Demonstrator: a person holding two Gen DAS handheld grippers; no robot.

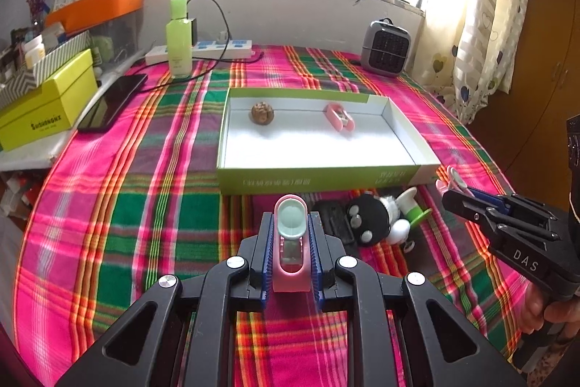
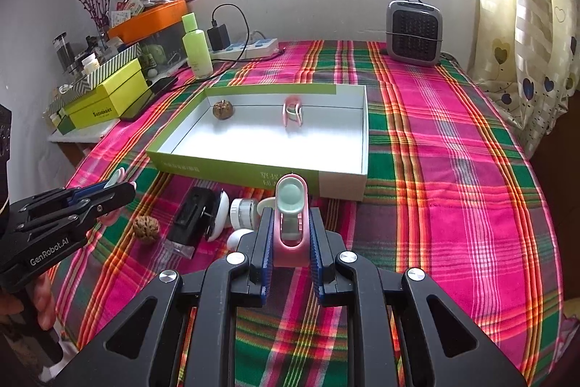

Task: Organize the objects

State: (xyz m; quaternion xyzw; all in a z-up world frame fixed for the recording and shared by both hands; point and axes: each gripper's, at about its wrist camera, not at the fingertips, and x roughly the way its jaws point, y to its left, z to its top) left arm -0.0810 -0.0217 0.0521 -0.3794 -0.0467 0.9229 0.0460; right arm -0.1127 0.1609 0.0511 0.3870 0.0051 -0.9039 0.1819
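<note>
Two items, a walnut point(image 1: 262, 112) and a pink clip point(image 1: 339, 116), already lie in the box point(image 1: 319, 180). Each gripper, left point(image 1: 290, 242) and right point(image 2: 290, 234), clamps another pink clip; several things wait on the surface point(image 1: 145, 205).

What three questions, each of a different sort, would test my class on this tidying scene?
1. True or false: the left gripper is empty.
2. How many things lie in the open box? A one, B two, C four.
3. What does the right gripper hold?

Key
1. False: it is shut on a pink clip.
2. B: a walnut and a boxed clip.
3. A second pink clip.
</note>
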